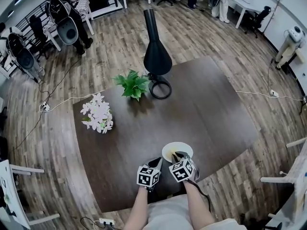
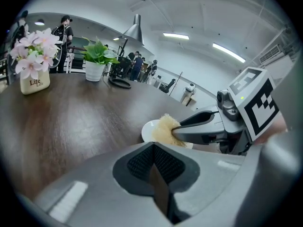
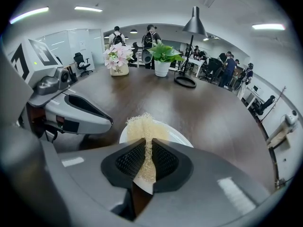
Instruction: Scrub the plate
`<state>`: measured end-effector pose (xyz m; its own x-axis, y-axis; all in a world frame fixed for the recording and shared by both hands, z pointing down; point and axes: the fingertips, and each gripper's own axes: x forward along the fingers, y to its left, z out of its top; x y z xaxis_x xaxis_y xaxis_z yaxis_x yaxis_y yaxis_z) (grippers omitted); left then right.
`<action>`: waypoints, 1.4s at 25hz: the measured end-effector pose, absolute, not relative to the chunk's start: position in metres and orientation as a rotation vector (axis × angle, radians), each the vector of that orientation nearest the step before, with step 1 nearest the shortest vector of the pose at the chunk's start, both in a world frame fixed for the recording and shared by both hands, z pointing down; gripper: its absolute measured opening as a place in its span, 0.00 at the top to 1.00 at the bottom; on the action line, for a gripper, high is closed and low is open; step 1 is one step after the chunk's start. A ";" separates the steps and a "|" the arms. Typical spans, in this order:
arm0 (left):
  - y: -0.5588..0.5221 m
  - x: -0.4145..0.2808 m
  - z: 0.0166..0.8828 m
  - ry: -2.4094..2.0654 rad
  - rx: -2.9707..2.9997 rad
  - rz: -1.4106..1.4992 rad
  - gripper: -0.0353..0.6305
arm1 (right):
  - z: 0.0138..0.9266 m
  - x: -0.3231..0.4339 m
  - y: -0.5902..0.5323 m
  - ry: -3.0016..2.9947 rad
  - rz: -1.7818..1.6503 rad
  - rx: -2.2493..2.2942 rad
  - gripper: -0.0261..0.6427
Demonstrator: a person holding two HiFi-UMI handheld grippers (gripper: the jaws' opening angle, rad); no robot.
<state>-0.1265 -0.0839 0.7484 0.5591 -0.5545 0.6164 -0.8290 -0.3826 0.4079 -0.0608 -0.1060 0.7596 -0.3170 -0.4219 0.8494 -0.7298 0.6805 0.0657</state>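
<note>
A small white plate (image 1: 171, 149) lies on the dark wooden table (image 1: 206, 109) near its front edge. My right gripper (image 3: 146, 161) is shut on a pale yellow fibrous scrubber (image 3: 141, 126), whose free end rests over the near left part of the plate (image 3: 178, 135). In the left gripper view the scrubber (image 2: 164, 128) sits on the plate (image 2: 147, 131) between the right gripper's fingers (image 2: 201, 126). My left gripper (image 2: 152, 163) is shut with nothing in it, just left of the plate. In the head view both grippers (image 1: 155, 165) (image 1: 178, 157) are close together at the plate's near side.
A pot of pink and white flowers (image 1: 98, 113) stands at the table's left. At the back stand a green potted plant (image 1: 133, 84) and a black lamp (image 1: 157, 56) with a ring base. People and chairs are far off across the wooden floor.
</note>
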 end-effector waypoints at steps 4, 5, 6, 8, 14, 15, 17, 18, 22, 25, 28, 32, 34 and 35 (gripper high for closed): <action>-0.082 -0.131 0.751 -1.105 2.081 0.504 0.95 | 0.765 -0.073 -0.109 -1.952 0.403 0.860 0.86; -0.083 -0.132 0.752 -1.107 2.077 0.502 0.95 | 0.766 -0.076 -0.110 -1.951 0.399 0.853 0.86; -0.083 -0.134 0.752 -1.108 2.074 0.500 0.95 | 0.767 -0.079 -0.112 -1.950 0.394 0.846 0.86; -0.083 -0.137 0.754 -1.108 2.066 0.505 0.95 | 0.768 -0.083 -0.115 -1.948 0.387 0.831 0.86; -0.085 -0.142 0.757 -1.117 2.057 0.509 0.95 | 0.776 -0.085 -0.118 -1.939 0.427 0.794 0.87; -0.086 -0.141 0.757 -1.117 2.059 0.510 0.95 | 0.775 -0.085 -0.119 -1.942 0.432 0.792 0.87; -0.087 -0.139 0.756 -1.115 2.061 0.508 0.95 | 0.774 -0.084 -0.119 -1.946 0.437 0.790 0.87; -0.088 -0.137 0.755 -1.114 2.062 0.507 0.95 | 0.773 -0.083 -0.120 -1.948 0.439 0.792 0.86; -0.089 -0.133 0.756 -1.107 2.072 0.507 0.95 | 0.773 -0.077 -0.123 -1.958 0.455 0.831 0.86; -0.088 -0.129 0.755 -1.100 2.079 0.511 0.95 | 0.773 -0.069 -0.123 -1.952 0.465 0.859 0.86; -0.087 -0.125 0.753 -1.092 2.087 0.519 0.95 | 0.772 -0.060 -0.123 -1.949 0.483 0.896 0.86; -0.086 -0.124 0.751 -1.090 2.098 0.529 0.95 | 0.773 -0.051 -0.125 -1.938 0.493 0.932 0.86; -0.085 -0.126 0.751 -1.093 2.100 0.532 0.95 | 0.772 -0.045 -0.127 -1.928 0.498 0.954 0.86; -0.085 -0.126 0.750 -1.095 2.101 0.534 0.95 | 0.772 -0.041 -0.128 -1.923 0.500 0.969 0.86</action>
